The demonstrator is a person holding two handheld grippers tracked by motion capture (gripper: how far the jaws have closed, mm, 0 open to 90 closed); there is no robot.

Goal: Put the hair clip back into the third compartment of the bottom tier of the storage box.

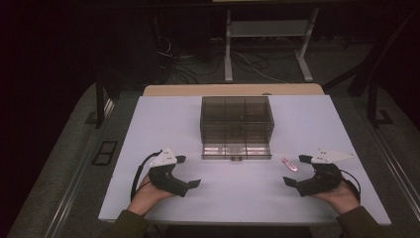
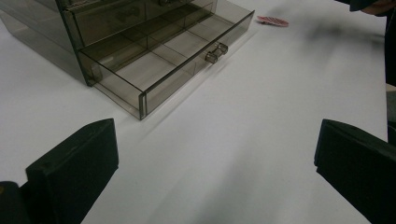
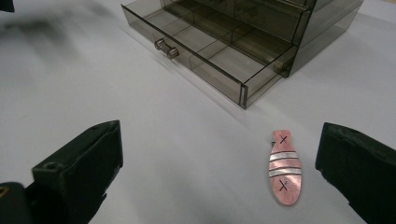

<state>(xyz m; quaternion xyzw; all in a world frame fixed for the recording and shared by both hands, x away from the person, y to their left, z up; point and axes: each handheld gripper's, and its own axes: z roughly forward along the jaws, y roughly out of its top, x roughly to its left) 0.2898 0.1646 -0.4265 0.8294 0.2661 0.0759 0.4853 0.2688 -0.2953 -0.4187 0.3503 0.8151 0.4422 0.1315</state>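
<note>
The pink fish-shaped piece (image 3: 284,169) lay flat, its long axis running toward the smoky drawer box (image 3: 243,42), narrow end nearest it. Both the left gripper (image 1: 184,172) and the right gripper (image 1: 296,171) stood wide apart, holding nothing.

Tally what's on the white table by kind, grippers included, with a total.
Grippers: 2 (left gripper, right gripper, both open)
Smoky clear drawer boxes: 1 (drawer box, bottom drawer pulled out)
Pink fish-shaped pieces: 1 (pink piece)
Total: 4

Both grippers, left gripper (image 1: 189,171) and right gripper (image 1: 296,171), have black bodies, blocky matte jaws, pale three-cornered top plates and trailing black cables. Sleeves (image 1: 126,224) are olive-green.
</note>
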